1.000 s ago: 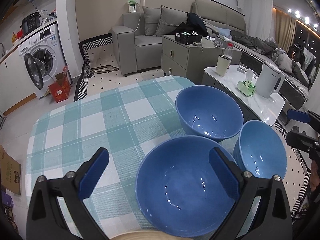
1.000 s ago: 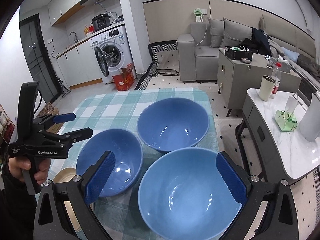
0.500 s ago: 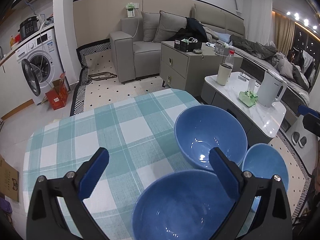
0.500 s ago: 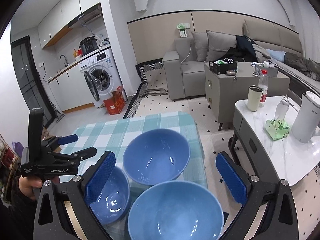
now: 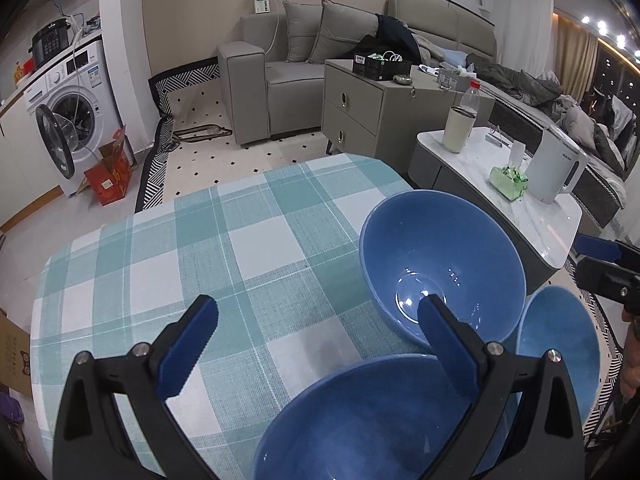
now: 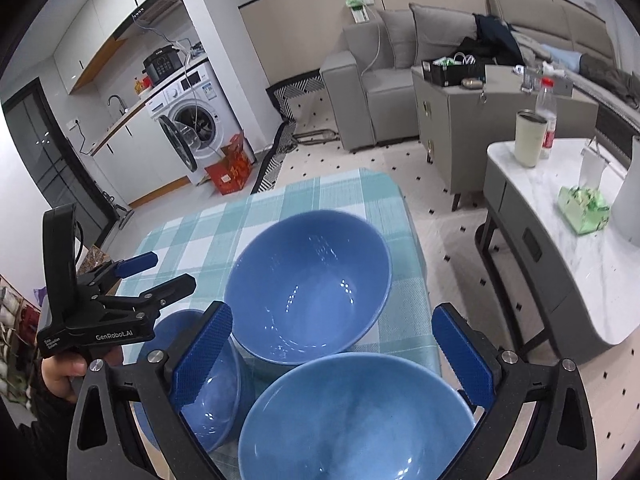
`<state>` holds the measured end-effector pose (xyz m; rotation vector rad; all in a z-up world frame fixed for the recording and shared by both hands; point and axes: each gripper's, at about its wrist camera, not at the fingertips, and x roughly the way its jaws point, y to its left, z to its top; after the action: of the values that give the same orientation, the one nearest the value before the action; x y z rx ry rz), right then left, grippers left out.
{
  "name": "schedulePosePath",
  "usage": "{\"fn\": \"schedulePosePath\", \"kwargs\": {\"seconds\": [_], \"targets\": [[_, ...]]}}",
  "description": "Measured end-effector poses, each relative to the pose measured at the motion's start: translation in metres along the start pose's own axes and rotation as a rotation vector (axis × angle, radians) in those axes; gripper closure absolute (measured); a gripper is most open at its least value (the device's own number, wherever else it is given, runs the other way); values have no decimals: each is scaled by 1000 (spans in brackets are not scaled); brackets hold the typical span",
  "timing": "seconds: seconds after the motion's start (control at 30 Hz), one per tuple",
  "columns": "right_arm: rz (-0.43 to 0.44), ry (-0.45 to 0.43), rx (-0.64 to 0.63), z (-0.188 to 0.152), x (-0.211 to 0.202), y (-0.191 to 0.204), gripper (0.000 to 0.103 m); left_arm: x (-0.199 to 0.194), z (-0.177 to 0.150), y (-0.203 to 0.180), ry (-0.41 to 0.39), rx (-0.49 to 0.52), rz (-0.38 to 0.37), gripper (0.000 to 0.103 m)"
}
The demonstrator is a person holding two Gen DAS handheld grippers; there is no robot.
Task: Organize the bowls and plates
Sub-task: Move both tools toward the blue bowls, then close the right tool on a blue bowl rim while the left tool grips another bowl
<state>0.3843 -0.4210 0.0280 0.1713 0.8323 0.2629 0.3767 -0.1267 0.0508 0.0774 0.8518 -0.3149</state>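
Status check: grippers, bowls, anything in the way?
Left gripper open, empty. Right gripper open, empty. Three blue bowls on checkered table, unstacked. No obstruction visible.

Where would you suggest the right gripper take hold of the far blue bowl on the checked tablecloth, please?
Probably on the rim. The far blue bowl sits upright and empty, its wall flaring to a thin lip, too wide to span. Bring the right gripper, jaws open, down from above so one finger goes inside and one outside, on its right side, which faces away from the nearest bowl and the small bowl.
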Motion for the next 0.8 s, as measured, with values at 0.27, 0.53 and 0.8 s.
{"fn": "schedulePosePath", "kwargs": {"seconds": [0.27,0.53,0.8], "targets": [[15,89,23,-1,36,-5,7,14,4,-8,19,23,-7,3],[8,128,24,-4,53,-7,18,29,5,-19,49,55,-26,10],[13,147,23,-4,62,-5,21,36,7,-23,72,62,-55,33]]}}
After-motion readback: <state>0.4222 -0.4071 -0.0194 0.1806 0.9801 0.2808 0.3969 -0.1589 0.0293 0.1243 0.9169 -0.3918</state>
